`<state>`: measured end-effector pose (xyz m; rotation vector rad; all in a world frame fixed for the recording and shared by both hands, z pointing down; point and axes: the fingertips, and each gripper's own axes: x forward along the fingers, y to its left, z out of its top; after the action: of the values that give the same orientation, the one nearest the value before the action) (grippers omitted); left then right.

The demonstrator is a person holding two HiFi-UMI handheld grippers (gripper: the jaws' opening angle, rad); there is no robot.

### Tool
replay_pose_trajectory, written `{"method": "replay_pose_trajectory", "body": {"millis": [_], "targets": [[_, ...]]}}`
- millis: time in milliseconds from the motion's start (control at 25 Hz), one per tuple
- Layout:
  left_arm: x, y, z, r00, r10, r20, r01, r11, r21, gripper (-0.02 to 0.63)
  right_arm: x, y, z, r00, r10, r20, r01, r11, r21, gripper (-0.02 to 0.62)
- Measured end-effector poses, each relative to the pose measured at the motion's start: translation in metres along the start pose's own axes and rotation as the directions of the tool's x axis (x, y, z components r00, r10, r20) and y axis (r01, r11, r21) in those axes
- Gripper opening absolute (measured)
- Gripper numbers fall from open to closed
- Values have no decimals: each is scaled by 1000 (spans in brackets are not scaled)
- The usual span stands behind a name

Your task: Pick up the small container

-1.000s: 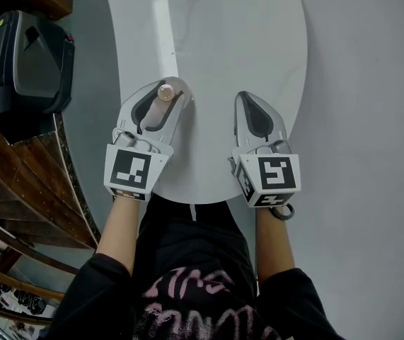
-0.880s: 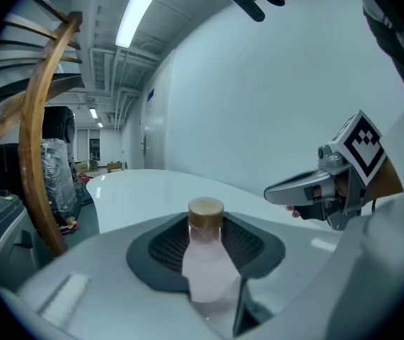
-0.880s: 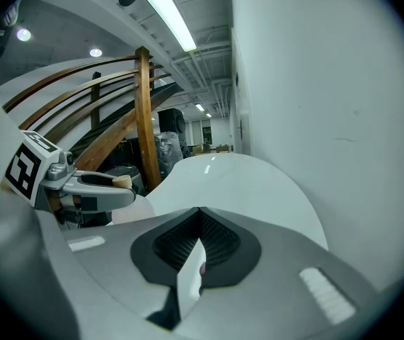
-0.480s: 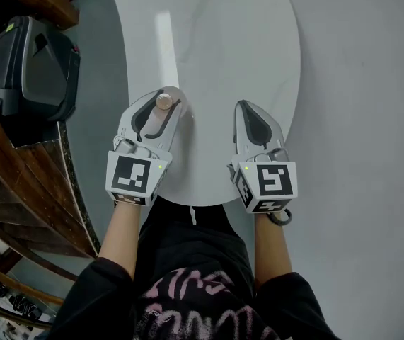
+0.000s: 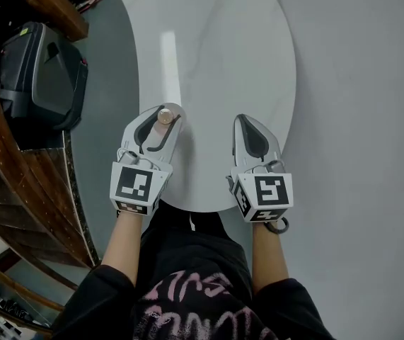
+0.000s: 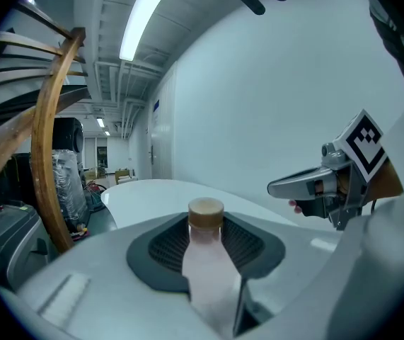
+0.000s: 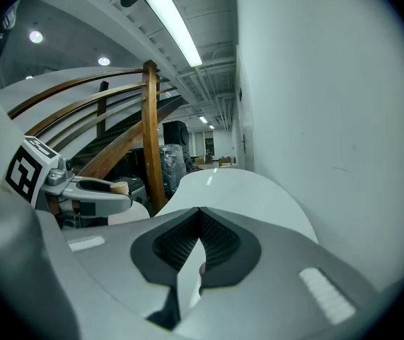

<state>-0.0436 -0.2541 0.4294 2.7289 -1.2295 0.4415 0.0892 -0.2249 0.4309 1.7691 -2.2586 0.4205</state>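
Note:
The small container (image 5: pixel 165 116) is a pale pink bottle with a round tan cap. It stands upright between the jaws of my left gripper (image 5: pixel 160 119), which is shut on it over the left part of the white oval table (image 5: pixel 216 48). In the left gripper view the container (image 6: pixel 206 253) fills the gap between the dark pads; its base is hidden. My right gripper (image 5: pixel 247 122) hovers over the table's right part, shut with nothing in it. Its pads meet in the right gripper view, where the right gripper (image 7: pixel 200 222) points along the table.
A black case (image 5: pixel 42 76) sits on the grey floor left of the table. Curved wooden rails (image 5: pixel 18 190) run along the left side. The table's near edge (image 5: pixel 194 210) is just behind both grippers, with the person's dark clothing below it.
Both grippers sit a little closer to the table's near edge than a second ago. The left gripper still holds the container; the right stays shut.

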Motion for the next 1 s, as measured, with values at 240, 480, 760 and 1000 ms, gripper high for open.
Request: {"method": "replay_pose_trajectory", "body": {"millis": [240,480,760,1000], "targets": [[-8,-2,9,1000,6,13,-6,1000,4,141,-4,5,10,1000,11,30,-10,1000,-6,11],[-20,-3,18,999,17,32,-17,1000,7,141,-14,11,20,999,11,53,-11,1000,-18,11],[-28,-8,30,998,36,47,-36,999,16,141,-28,8,31,997,14,75,-11,999,-31,11],[-33,-13,41,997,41,64,-43,998,38,141,-35,7,41,994,22,106,-17,999,-42,11]]}}
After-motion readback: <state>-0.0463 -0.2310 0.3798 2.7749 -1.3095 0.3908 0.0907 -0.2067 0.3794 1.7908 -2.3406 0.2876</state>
